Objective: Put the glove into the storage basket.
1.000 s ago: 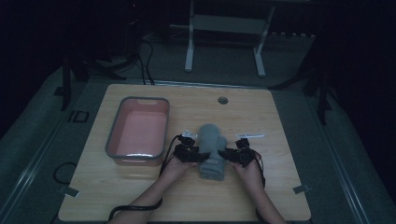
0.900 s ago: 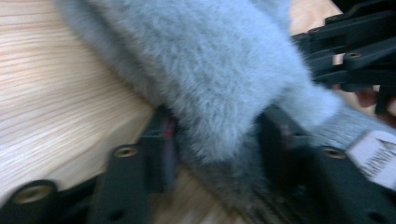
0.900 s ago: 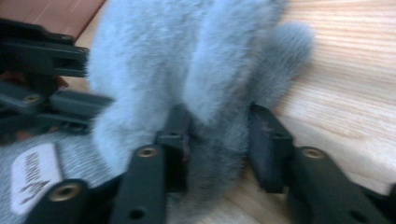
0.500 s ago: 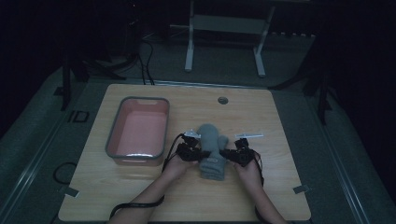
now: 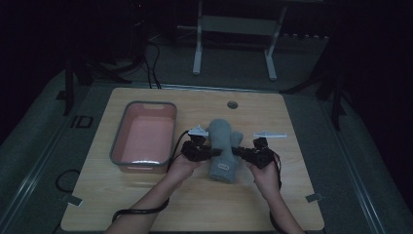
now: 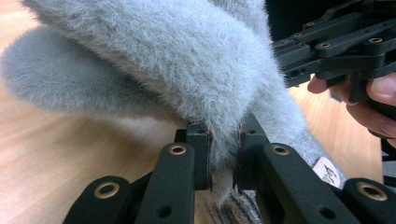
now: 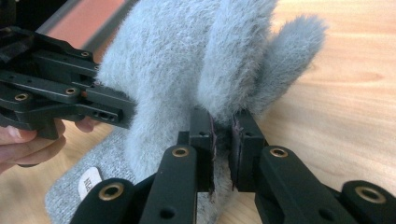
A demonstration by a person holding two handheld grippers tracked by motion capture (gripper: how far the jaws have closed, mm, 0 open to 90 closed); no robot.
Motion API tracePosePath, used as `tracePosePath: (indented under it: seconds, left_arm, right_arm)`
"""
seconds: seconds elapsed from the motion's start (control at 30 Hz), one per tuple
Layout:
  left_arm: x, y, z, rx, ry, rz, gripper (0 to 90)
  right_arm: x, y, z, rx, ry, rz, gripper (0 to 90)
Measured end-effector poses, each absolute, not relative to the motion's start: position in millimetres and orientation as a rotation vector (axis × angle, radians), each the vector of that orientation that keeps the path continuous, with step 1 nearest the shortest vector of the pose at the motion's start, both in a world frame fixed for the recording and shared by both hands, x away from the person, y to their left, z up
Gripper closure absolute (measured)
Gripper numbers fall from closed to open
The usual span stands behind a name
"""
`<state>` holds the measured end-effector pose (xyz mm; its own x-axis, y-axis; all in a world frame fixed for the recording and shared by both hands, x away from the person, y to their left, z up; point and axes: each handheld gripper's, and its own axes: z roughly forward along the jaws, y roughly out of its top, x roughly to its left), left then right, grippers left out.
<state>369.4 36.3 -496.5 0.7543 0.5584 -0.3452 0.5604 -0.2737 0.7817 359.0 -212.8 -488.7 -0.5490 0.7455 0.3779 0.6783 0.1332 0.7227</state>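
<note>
— Where's the mitten?

— On my table (image 5: 146, 204), mid-board: the grey fuzzy mitten (image 5: 223, 146) lies right of the pink bin (image 5: 144, 136). My left gripper (image 6: 223, 149) has its jaws pinching the mitten's edge.

— And the other side?

— My right gripper (image 7: 222, 140) clamps the opposite edge, fleece squeezed between its jaws.

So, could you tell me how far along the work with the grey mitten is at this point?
Done: both grippers are clamped on the fluffy grey mitten, the left gripper and right gripper each pinching an edge. In hand: it is gathered up over the table. Left, probably: the pink bin holds nothing yet.
</note>
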Motion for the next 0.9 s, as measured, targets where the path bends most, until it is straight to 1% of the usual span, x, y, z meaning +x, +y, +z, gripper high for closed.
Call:
tracePosePath:
  seconds: [0.2,0.3,0.33,0.6,0.83,0.87,0.9]
  left_arm:
    - [372,46,-476,1.944,0.824,0.022,81.0]
    - [372,46,-476,1.944,0.824,0.022,81.0]
    - [375,57,-463,1.945,0.812,0.038,80.9]
    - [382,90,-438,1.936,0.805,0.074,80.9]
    - [385,123,-420,1.941,0.832,0.108,80.8]
    - [385,123,-420,1.941,0.832,0.108,80.9]
    - [385,135,-416,1.933,0.853,0.114,80.8]
  right_arm:
    - [360,-206,-470,1.415,2.291,1.447,81.4]
    - [360,-204,-468,1.413,2.289,1.450,81.4]
    - [363,-198,-459,1.400,2.290,1.470,81.4]
    - [374,-170,-435,1.343,2.308,1.508,81.4]
    - [383,-138,-419,1.292,2.336,1.553,81.4]
    - [385,-133,-417,1.288,2.340,1.561,81.4]
    - [386,-127,-415,1.283,2.347,1.561,81.4]
